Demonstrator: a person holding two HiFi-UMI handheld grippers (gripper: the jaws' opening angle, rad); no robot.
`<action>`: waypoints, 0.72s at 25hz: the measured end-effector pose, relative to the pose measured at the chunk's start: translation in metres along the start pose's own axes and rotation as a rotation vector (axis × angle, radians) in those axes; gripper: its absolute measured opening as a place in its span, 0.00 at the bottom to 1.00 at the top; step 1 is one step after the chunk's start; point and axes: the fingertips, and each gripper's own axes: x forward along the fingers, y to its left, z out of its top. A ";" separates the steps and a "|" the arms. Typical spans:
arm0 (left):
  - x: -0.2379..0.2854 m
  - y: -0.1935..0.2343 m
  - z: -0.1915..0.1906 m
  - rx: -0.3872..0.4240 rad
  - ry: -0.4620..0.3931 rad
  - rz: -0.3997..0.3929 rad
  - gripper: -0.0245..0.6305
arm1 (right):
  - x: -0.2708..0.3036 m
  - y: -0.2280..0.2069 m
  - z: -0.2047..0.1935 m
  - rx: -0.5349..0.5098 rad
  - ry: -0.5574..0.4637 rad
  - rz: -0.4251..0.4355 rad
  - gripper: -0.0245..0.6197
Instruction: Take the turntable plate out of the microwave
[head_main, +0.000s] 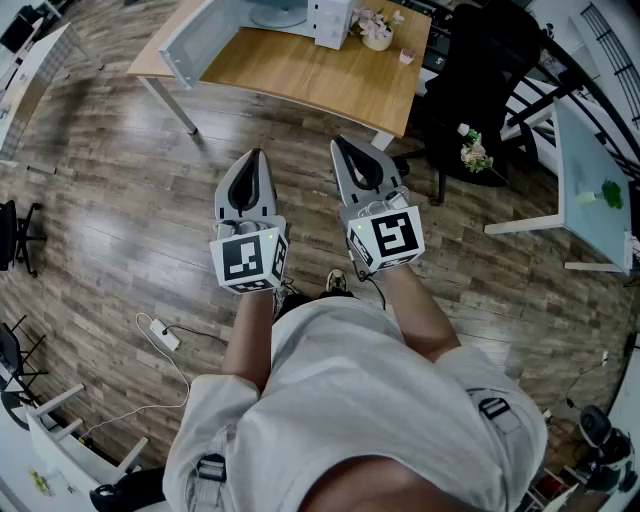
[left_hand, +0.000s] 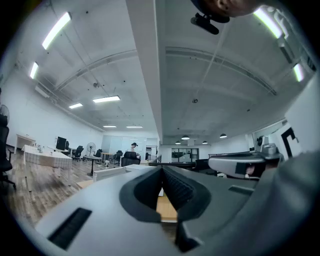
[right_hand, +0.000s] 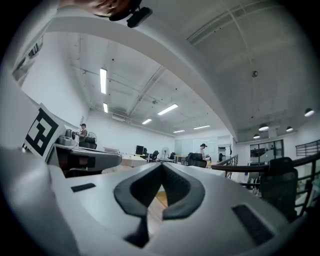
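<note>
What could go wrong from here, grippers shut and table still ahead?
1. The left gripper and right gripper are shut and empty; they must likely open before gripping anything on the table.
2. A power strip and cord lie on the floor at left: possible trip hazard.
3. Flowers stand near the table's right corner; a wide approach could knock them.

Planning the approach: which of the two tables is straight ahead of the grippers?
The wooden-topped table, at the top of the head view, with a flower pot on it. The other, pale-topped table stands off to the right.
</note>
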 end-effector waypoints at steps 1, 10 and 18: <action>0.001 -0.004 -0.001 0.005 0.003 -0.003 0.05 | -0.001 -0.002 -0.001 -0.003 0.000 0.002 0.04; 0.003 -0.032 -0.016 0.019 0.033 0.014 0.06 | -0.015 -0.010 -0.020 0.059 0.017 0.069 0.05; 0.009 -0.057 -0.040 -0.001 0.081 0.056 0.09 | -0.019 -0.022 -0.040 0.088 0.033 0.156 0.10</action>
